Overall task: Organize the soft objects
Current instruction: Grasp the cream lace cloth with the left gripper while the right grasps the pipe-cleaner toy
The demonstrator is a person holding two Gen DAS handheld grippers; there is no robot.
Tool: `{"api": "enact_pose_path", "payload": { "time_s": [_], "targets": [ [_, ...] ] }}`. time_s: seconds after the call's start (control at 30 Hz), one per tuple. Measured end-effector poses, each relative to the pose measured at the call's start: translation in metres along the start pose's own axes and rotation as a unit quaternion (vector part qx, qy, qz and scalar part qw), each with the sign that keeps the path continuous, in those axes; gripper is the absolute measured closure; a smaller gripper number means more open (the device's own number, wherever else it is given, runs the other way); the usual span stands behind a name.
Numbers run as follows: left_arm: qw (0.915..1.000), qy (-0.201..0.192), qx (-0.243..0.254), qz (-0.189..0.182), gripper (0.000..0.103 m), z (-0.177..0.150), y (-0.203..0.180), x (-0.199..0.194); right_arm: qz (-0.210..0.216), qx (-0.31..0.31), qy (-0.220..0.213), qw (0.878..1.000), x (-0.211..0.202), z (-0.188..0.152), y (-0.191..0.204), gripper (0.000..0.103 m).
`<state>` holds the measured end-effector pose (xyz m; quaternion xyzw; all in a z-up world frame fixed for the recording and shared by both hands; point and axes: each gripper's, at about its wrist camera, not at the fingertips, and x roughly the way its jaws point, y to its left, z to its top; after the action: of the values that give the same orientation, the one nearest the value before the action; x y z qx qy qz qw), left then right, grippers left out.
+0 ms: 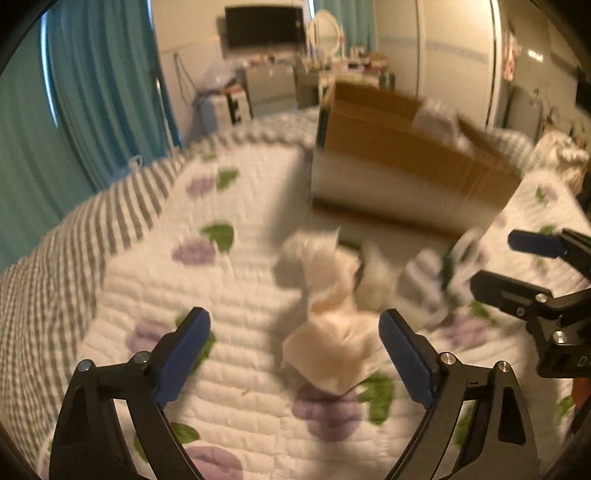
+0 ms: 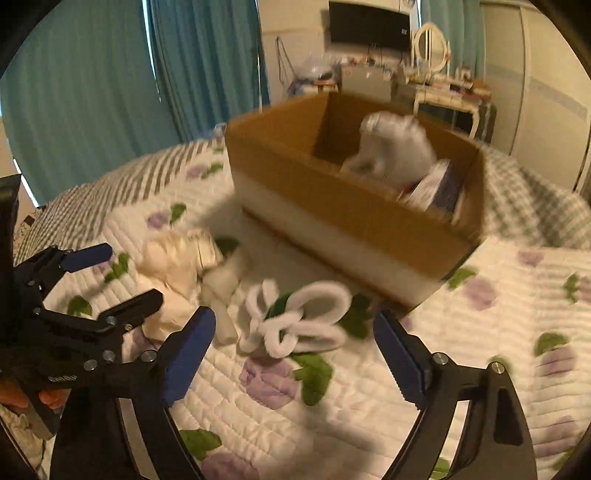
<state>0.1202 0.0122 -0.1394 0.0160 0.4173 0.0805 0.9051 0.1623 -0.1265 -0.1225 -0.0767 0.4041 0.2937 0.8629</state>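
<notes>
1. Two soft things lie on the bed's quilt [image 2: 369,398] before the cardboard box [image 2: 332,206]: a cream cloth [image 1: 332,347], its long axis running away from us toward the box, and a white fuzzy loop toy [image 2: 299,317] lying crosswise.
2. We see the left tongs [image 1: 295,350] spread wide, empty, flanking the cloth without touching.
3. The right tongs [image 2: 295,354] gape wide, empty, near the toy.
4. One white plush [image 2: 395,147] sits inside the box.

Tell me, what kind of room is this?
Most likely a bedroom. The work happens on a white quilted bedspread with purple flowers, a white dressing table with an oval mirror stands at the back, and teal curtains hang beside a dark wall-mounted screen.
</notes>
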Motion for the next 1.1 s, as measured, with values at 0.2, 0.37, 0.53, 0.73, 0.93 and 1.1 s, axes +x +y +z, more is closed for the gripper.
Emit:
{"api": "enact_pose_path", "payload": {
  "time_s": [0.2, 0.37, 0.53, 0.73, 0.93, 1.1],
  "targets": [
    [0.9987, 0.022, 0.009, -0.044, 0.025, -0.004, -0.004, 0.022, 0.000, 0.006, 0.035, 0.999, 0.034, -0.002, -0.001, 0.016],
    [0.9967, 0.031, 0.028, -0.070, 0.041, -0.007, -0.012, 0.029, -0.003, 0.011, 0.054, 0.998, 0.051, -0.003, -0.003, 0.037],
    [0.9944, 0.035, 0.034, -0.094, 0.067, -0.009, -0.018, 0.025, -0.002, 0.013, 0.036, 0.999, 0.043, -0.006, -0.003, 0.047],
    [0.9948, 0.029, 0.015, -0.097, 0.070, -0.011, -0.012, 0.013, 0.007, 0.037, 0.007, 0.999, 0.017, -0.016, -0.010, 0.048],
    [0.9949, -0.004, 0.000, -0.101, 0.070, -0.011, -0.010, -0.024, 0.002, 0.040, -0.028, 0.999, -0.024, -0.024, -0.009, 0.048],
    [0.9941, -0.024, 0.010, -0.106, 0.070, -0.012, -0.018, -0.059, 0.002, 0.040, -0.050, 0.998, -0.057, -0.028, -0.005, 0.048]
  ]
}}
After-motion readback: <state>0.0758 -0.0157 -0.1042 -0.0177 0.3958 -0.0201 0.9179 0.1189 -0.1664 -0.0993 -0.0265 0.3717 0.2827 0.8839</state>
